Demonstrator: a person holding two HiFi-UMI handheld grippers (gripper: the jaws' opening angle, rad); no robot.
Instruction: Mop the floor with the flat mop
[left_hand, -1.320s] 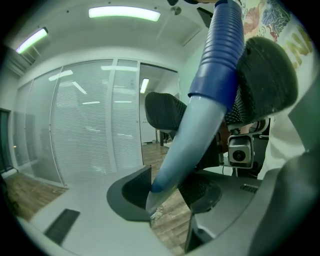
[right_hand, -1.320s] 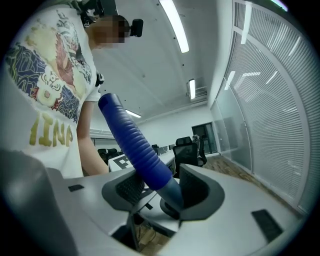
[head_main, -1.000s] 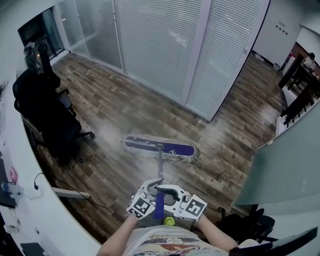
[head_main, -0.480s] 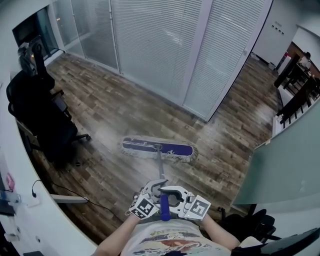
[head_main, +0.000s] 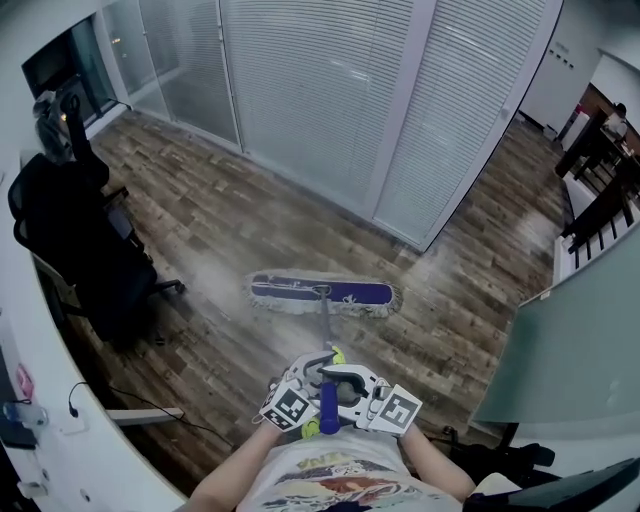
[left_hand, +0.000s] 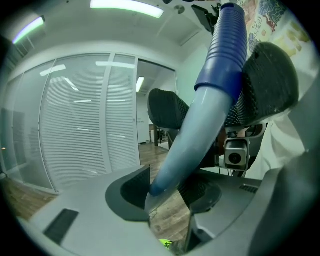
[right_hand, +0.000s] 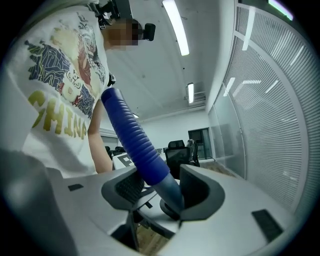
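Both grippers are clamping the flat mop's handle (head_main: 323, 330) close in front of the person's shirt (head_main: 325, 485). Left gripper (left_hand: 167, 192): jaws are sitting partly closed, pads pressing on the pale shaft below the blue grip (left_hand: 227, 45). Right gripper (right_hand: 160, 192): jaws are likewise gripping the lower end of that blue grip. Handle is running forward and down to the mop head (head_main: 320, 294), which is lying flat on the wood floor (head_main: 220, 220), crosswise to the person. Black office chair (head_main: 70, 240) is standing far left; blind-covered glass partition (head_main: 330, 90) is standing beyond the mop head.
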